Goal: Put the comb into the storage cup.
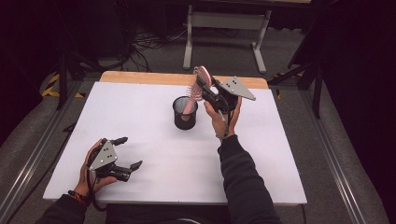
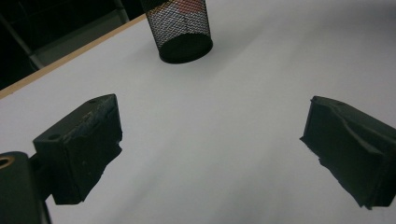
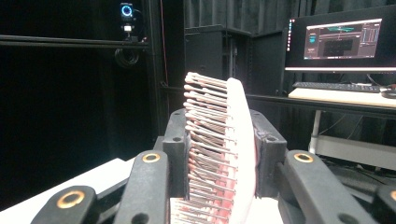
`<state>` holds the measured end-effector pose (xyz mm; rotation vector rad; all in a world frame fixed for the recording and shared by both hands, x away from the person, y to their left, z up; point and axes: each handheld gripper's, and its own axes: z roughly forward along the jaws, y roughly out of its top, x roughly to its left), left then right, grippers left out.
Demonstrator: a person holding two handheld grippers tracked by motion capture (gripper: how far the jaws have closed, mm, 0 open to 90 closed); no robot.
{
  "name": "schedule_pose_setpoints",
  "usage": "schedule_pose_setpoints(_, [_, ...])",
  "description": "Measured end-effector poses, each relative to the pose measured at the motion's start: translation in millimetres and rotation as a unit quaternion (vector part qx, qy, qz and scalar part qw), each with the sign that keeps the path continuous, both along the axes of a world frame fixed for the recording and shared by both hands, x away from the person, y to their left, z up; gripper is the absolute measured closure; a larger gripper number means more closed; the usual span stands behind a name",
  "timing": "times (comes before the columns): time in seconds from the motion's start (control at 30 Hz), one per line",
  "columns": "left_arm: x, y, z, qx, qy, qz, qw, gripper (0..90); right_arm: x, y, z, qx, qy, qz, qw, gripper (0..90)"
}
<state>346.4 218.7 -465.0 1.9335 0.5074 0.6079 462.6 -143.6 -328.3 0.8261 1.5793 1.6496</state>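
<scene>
Resting low on the near left of the white table, the left gripper has its jaws spread wide with nothing between them; in the left gripper view, bare table surface lies between the two black pads. Farther back, right of centre, the right gripper is raised above the table, its jaws clamped on the head of a pink hairbrush, one pad against the bristles, the other against the back. The hairbrush tilts, handle end down inside the black mesh cup, which stands upright on the table near its middle. Beyond the far wooden edge, a grey table frame stands on the floor.
</scene>
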Motion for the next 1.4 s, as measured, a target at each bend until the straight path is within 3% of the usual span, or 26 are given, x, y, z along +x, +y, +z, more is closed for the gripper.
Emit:
schedule_pose_setpoints(0.47, [0.2,-0.3,-0.1,0.002,0.0,0.0,1.0,5.6,2.0,2.1,-6.8,-0.001,0.009,0.002,1.0,64.9])
schedule_pose_setpoints(0.57, [0.1,-0.7,-0.3,0.002,0.001,-0.001,1.0,5.6,1.5,3.7,-7.5,0.011,0.014,0.007,0.9998,64.8])
schedule_pose_setpoints(0.63, [0.1,-0.7,-0.3,0.002,0.001,-0.001,1.0,5.5,2.7,2.4,-8.7,-0.003,0.011,0.003,0.9999,64.8])
schedule_pose_setpoints(0.7, [0.2,-0.6,-0.3,0.003,0.001,-0.001,1.0,5.6,2.6,3.8,-9.4,0.007,0.015,0.003,0.9999,64.8])
schedule_pose_setpoints(0.77, [0.2,-0.7,-0.4,0.003,0.001,-0.002,1.0,5.6,3.6,2.7,-10.9,-0.002,0.013,0.003,0.9999,64.8])
schedule_pose_setpoints(1.4, [0.2,-1.1,-0.7,0.006,0.002,-0.003,1.0,5.7,6.0,6.9,-20.2,-0.008,0.024,0.005,0.9997,64.8])
